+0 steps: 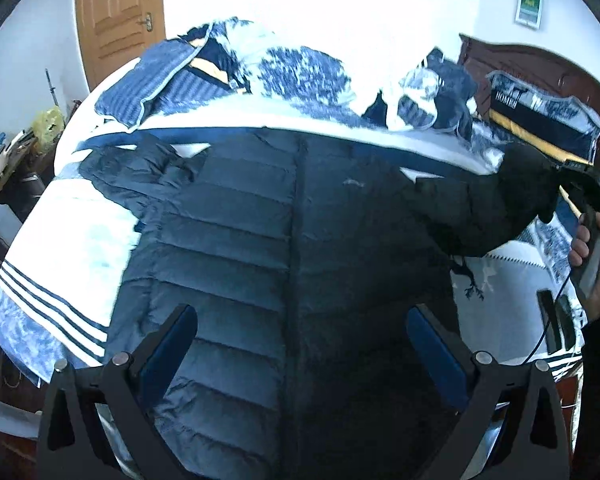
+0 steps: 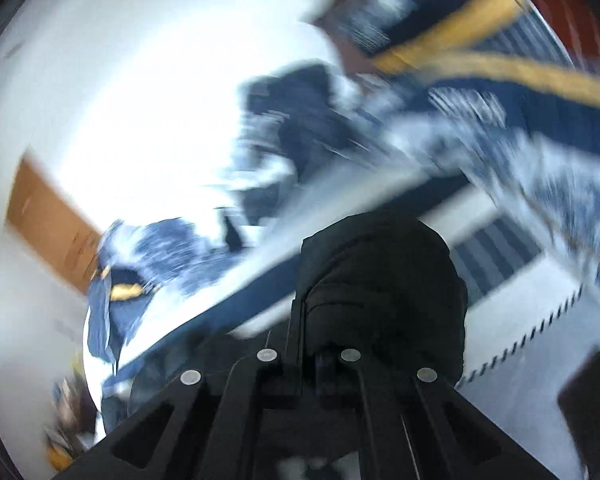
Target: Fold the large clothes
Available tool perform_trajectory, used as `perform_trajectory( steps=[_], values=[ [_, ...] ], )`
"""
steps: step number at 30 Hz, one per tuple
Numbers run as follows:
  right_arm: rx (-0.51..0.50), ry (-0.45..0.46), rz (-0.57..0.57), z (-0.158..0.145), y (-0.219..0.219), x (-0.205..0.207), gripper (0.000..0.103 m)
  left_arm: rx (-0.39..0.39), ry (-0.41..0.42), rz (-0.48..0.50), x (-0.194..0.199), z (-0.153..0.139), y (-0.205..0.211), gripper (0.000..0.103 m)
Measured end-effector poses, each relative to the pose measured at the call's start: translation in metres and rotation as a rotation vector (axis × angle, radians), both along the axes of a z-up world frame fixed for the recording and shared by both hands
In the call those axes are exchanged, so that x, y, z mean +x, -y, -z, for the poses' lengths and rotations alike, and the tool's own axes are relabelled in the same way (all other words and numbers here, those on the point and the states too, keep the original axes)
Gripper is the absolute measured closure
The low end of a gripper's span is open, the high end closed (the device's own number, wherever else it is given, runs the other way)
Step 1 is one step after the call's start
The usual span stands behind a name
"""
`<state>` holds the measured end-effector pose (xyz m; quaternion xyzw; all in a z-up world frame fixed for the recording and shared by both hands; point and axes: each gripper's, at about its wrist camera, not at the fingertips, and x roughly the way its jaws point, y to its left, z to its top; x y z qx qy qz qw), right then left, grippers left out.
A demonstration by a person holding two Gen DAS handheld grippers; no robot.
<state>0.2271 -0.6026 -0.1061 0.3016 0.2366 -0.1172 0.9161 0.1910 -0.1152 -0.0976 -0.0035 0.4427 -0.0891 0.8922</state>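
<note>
Jacket (image 1: 260, 240) spread on the bed (image 1: 80, 232), its right sleeve (image 1: 480, 208) lifted.

The jacket was laid flat across the bedspread, bare bedding being left along its left edge and beyond its far edge, where pillows (image 1: 172, 76) were heaped. The left gripper (image 1: 300, 344) was held above the jacket's near part with jaws wide apart and nothing between them. The right gripper (image 2: 312, 320) was clamped tight on the sleeve cuff (image 2: 380, 280), raised off the bed. From the left wrist, the whole jacket, a door (image 1: 120, 20), the headboard (image 1: 540, 68) and the right hand (image 1: 596, 264) were shown; from the right wrist, only the gripped cuff over blurred bedding was seen.
</note>
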Motion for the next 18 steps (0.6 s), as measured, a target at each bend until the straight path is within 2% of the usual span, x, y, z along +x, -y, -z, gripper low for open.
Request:
perform_trajectory(
  steps=[4, 7, 12, 18],
  values=[
    [-0.12, 0.036, -0.106, -0.052, -0.084, -0.009, 0.099, -0.03, 0.047, -0.014, -0.03, -0.018, -0.028, 0.0],
    [-0.173, -0.006, -0.192, -0.06, -0.146, -0.01, 0.099, -0.029, 0.052, -0.022, -0.045, -0.021, -0.048, 0.0],
    [-0.234, -0.082, -0.306, -0.04, -0.232, 0.012, 0.099, -0.059, 0.059, -0.066, -0.054, -0.02, -0.092, 0.0],
    [-0.227, -0.154, -0.442, 0.01, -0.323, 0.065, 0.096, -0.009, 0.025, -0.139, -0.047, -0.003, -0.125, 0.0]
  ],
)
